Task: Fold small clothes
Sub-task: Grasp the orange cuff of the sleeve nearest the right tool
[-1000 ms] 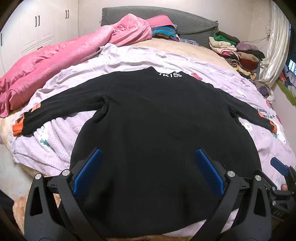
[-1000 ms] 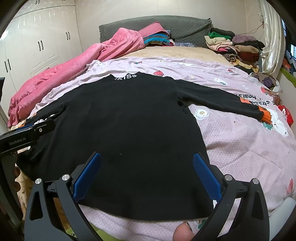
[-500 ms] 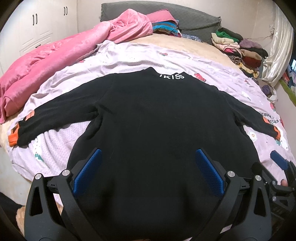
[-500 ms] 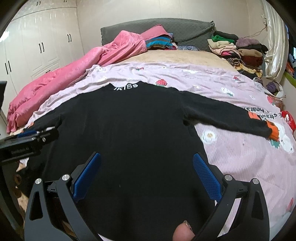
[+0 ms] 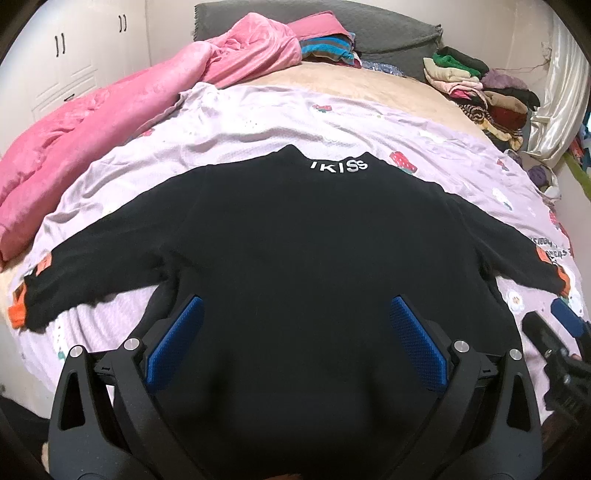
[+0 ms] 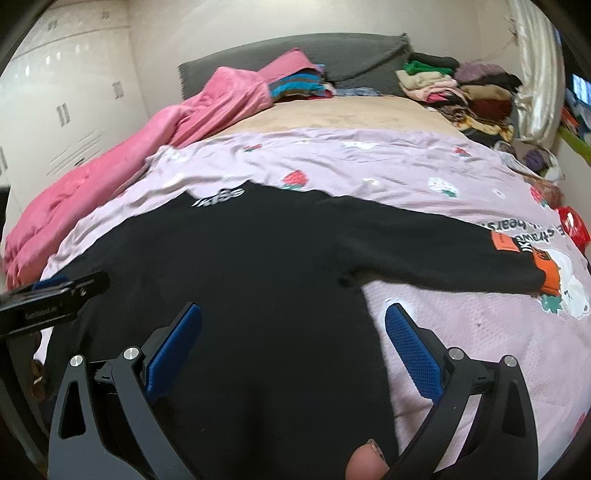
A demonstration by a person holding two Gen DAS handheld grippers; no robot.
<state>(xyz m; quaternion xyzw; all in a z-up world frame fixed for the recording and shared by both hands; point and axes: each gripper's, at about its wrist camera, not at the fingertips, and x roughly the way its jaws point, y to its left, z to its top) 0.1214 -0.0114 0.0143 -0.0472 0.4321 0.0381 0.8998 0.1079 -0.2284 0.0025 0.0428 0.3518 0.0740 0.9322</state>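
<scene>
Nearest me, my left gripper (image 5: 295, 343) hangs over the lower body of the black sweater (image 5: 295, 258), blue pads spread wide, nothing between them. My right gripper (image 6: 293, 347) is likewise spread and empty, straddling the sweater's right side seam: one pad over black knit, the other over bare lilac sheet (image 6: 461, 325). A fingertip (image 6: 365, 463) shows at the bottom edge of the right view.

The sweater lies flat, back up, hem toward the near edge of the bed, both sleeves out sideways. The left cuff (image 5: 22, 306) with orange trim sits close to the bed's left edge; the right cuff (image 6: 535, 273) stops short of the right edge. Collar lettering (image 5: 339, 167) points toward the far end.

Beyond the collar: open sheet, then bare tan mattress (image 5: 369, 85). A pink quilt (image 5: 92, 122) runs along the left edge. Stacked folded clothes (image 5: 476, 96) occupy the far right corner, against the grey headboard (image 5: 388, 33).
</scene>
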